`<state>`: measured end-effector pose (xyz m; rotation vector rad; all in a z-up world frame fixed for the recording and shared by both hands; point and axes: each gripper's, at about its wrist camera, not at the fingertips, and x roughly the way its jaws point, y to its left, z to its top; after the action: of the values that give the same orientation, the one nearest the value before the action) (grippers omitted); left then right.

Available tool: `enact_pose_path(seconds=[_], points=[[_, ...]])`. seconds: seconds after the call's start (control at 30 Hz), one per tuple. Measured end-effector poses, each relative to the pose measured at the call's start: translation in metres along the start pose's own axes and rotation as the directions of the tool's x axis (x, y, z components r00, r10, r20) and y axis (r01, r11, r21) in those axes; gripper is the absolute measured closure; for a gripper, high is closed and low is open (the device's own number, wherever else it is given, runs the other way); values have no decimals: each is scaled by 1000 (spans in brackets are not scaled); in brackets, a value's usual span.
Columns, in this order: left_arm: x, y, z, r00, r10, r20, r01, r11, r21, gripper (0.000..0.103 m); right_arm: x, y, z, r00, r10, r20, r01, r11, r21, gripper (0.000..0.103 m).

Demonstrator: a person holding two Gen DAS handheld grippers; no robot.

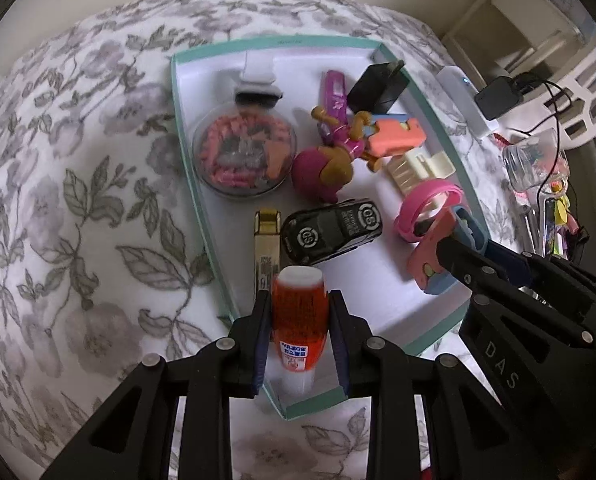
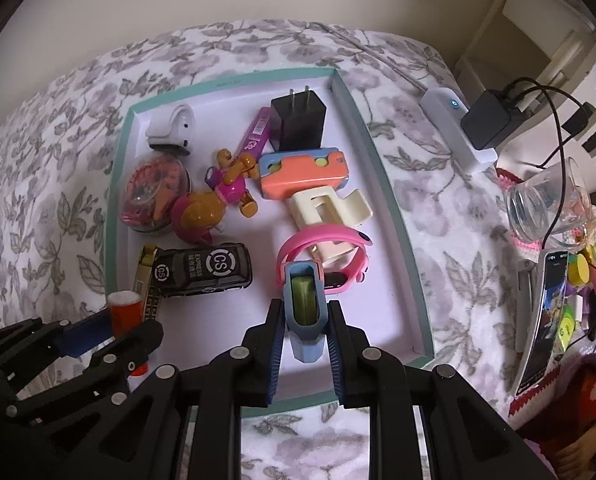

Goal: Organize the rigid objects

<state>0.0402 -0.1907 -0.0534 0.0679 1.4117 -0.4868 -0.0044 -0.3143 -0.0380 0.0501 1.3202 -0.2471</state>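
A shallow teal-rimmed box (image 1: 194, 184) (image 2: 393, 216) lies on a floral bedspread and holds several small items. My left gripper (image 1: 299, 300) is shut on an orange glue stick (image 1: 299, 312) with a white cap, over the box's near left corner; it also shows in the right wrist view (image 2: 125, 312). My right gripper (image 2: 305, 312) is shut on a blue and pink toy (image 2: 303, 304) (image 1: 431, 248) with a green wheel, over the box's near right part. Just beyond it lies a pink watch (image 2: 325, 256) (image 1: 425, 208).
The box also holds a black toy car (image 2: 202, 270), a gold tube (image 1: 266, 248), a doll (image 2: 218, 200), a round case (image 1: 244, 152), a black charger (image 2: 298, 120), an orange toy (image 2: 301, 176), a cream clip (image 2: 329, 208). A glass (image 2: 545, 204), phone (image 2: 545, 312) and power strip (image 2: 457, 132) lie right.
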Motion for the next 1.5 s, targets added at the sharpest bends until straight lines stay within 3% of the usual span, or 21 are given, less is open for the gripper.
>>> enact_pose_path(seconds=[0.2, 0.37, 0.43, 0.63, 0.7, 0.73, 0.77, 0.83, 0.97, 1.1, 1.2, 1.3, 1.5], points=[[-2, 9, 0, 1000, -20, 5, 21, 999, -34, 73, 2, 3, 1, 1000, -18, 10, 18, 1000, -5, 80], [-11, 13, -7, 999, -22, 28, 24, 999, -47, 61, 2, 1, 2, 1000, -11, 22, 11, 1000, 17, 80], [-17, 16, -10, 999, -14, 48, 17, 999, -47, 53, 0, 0, 2, 999, -10, 36, 9, 1000, 26, 80], [-30, 24, -16, 993, 52, 105, -46, 997, -55, 52, -10, -6, 0, 997, 17, 80, -22, 998, 65, 78], [-34, 28, -18, 989, 77, 126, -70, 996, -59, 43, -12, -7, -1, 996, 19, 88, -25, 997, 69, 66], [-37, 30, -19, 985, 100, 141, -92, 994, -61, 31, -13, -7, -2, 996, 19, 93, -25, 997, 72, 61], [-40, 32, -21, 981, 119, 154, -111, 992, -62, 27, -15, -7, -3, 995, 19, 98, -26, 997, 74, 55], [-43, 36, -22, 969, 167, 181, -156, 985, -72, 27, -18, -6, -6, 993, 31, 113, -39, 996, 74, 54], [-50, 51, -27, 943, 251, 217, -233, 967, -104, 27, -23, -2, -12, 989, 51, 139, -61, 996, 72, 33], [-54, 61, -30, 928, 292, 230, -267, 954, -135, 26, -25, 1, -18, 986, 64, 153, -76, 995, 72, 24], [-57, 66, -32, 919, 312, 239, -282, 947, -151, 16, -27, 4, -22, 983, 84, 165, -97, 993, 72, 19], [-62, 67, -36, 916, 312, 251, -278, 947, -160, 15, -32, 6, -25, 977, 110, 182, -126, 989, 78, 12], [-69, 71, -44, 912, 325, 250, -288, 941, -175, 15, -42, 11, -34, 969, 139, 206, -159, 984, 82, 11]])
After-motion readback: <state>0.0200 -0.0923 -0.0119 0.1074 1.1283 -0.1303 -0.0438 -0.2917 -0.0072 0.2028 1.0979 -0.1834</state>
